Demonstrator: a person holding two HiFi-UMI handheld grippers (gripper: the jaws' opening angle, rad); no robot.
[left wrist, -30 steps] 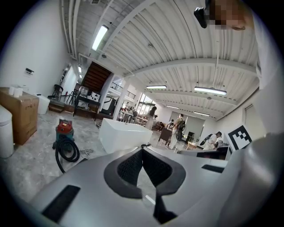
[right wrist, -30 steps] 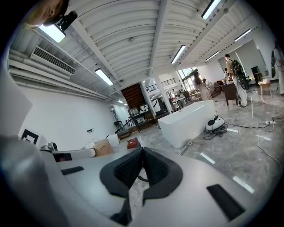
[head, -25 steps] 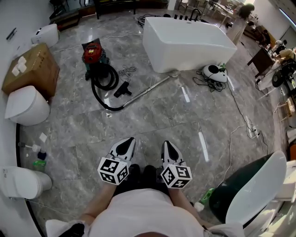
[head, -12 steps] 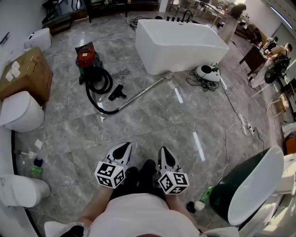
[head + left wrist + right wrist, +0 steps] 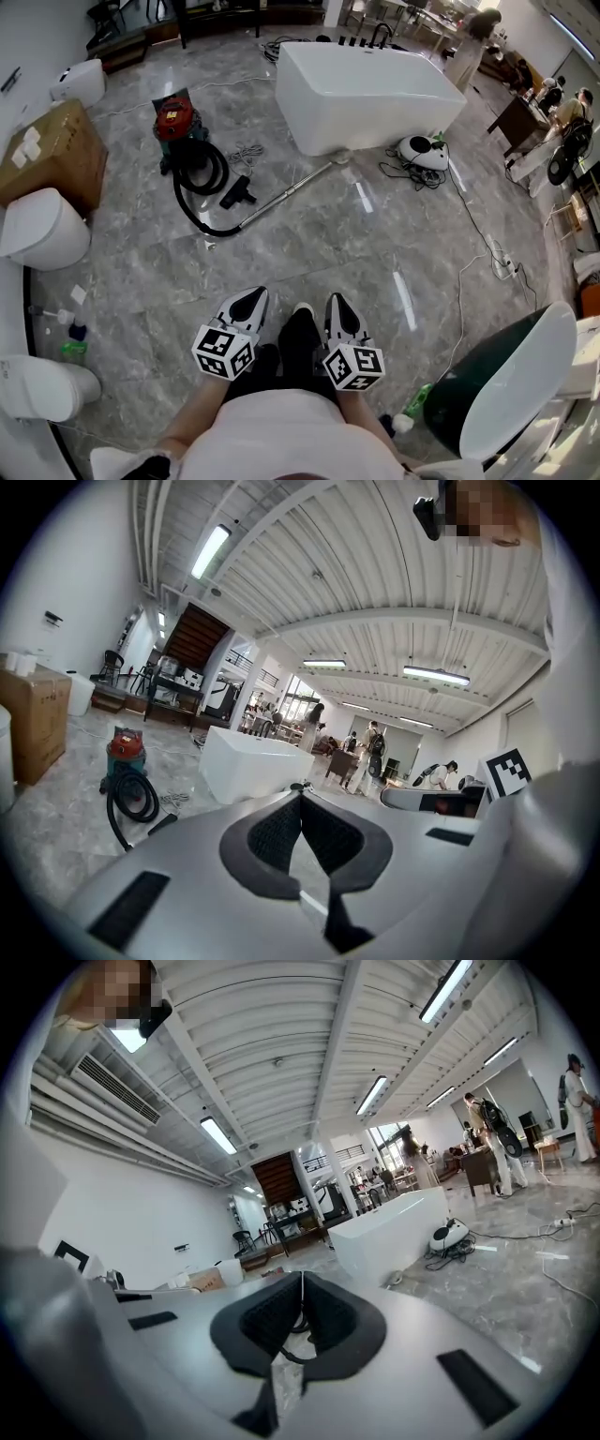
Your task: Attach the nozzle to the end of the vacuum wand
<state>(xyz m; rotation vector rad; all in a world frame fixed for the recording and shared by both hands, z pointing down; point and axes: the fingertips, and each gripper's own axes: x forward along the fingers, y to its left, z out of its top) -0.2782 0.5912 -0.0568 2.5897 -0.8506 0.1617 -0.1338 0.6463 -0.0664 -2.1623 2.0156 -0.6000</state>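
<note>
Nozzle [image 5: 237, 194] on floor, not on wand [image 5: 286, 195].
Lies between hose [image 5: 200, 178] and wand, near vacuum [image 5: 174, 122]; left gripper [image 5: 247, 302] and right gripper [image 5: 338, 309] both clenched, empty, well apart from it.

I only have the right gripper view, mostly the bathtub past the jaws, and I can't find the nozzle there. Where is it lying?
Observer: In the head view, the black nozzle lies on the floor right beside the hose loop, not attached to anything.
Operator: And which way does the wand point?
Observer: The wand lies flat on the floor. Its free end is near the foot of the bathtub, away from the nozzle.
</note>
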